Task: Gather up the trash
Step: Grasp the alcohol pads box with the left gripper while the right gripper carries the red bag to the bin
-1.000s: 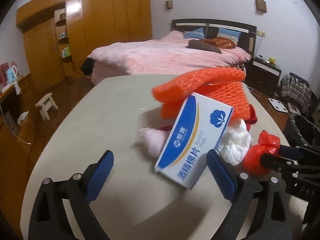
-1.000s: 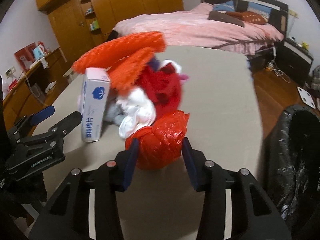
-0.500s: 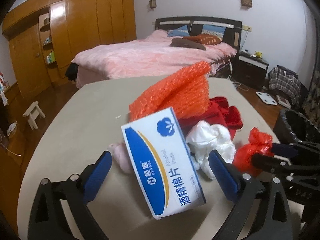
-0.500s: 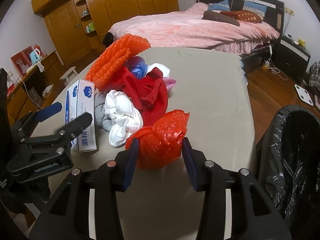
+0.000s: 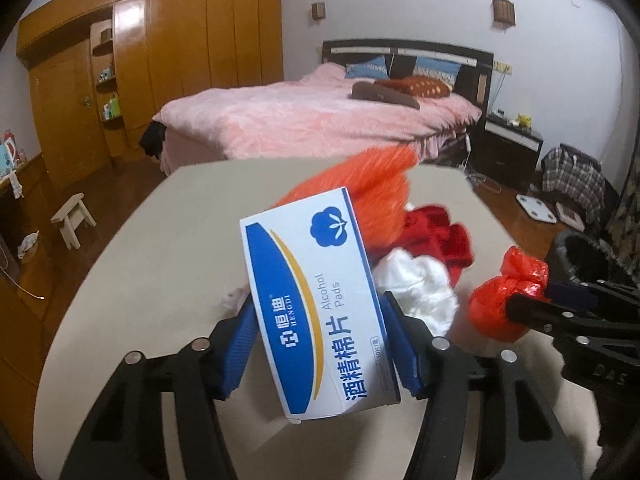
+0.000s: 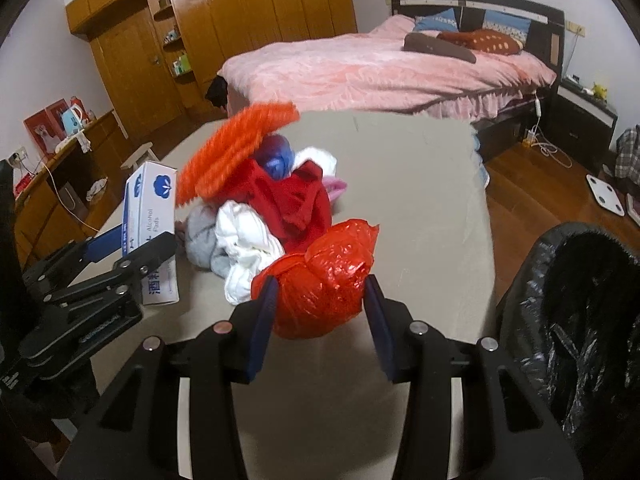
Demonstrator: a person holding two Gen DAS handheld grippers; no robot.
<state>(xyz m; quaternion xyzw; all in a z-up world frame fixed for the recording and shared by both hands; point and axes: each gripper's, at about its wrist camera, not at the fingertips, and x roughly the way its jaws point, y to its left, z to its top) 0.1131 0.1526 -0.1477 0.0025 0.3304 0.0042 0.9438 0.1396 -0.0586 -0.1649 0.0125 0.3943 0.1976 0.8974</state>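
My left gripper is shut on a blue and white alcohol pads box and holds it tilted above the beige table; the box also shows in the right wrist view. My right gripper is shut on a knotted red plastic bag, which also shows in the left wrist view. Behind them lies a pile: orange bubble wrap, red cloth, white crumpled cloth and a blue bag.
A bin lined with a black bag stands at the table's right edge. A pink bed lies beyond the table, wooden wardrobes at the left, a small stool on the floor.
My left gripper has closed on the alcohol pads box and lifted it upright off the table. The orange bubble wrap shifted. The right gripper still holds the red bag.
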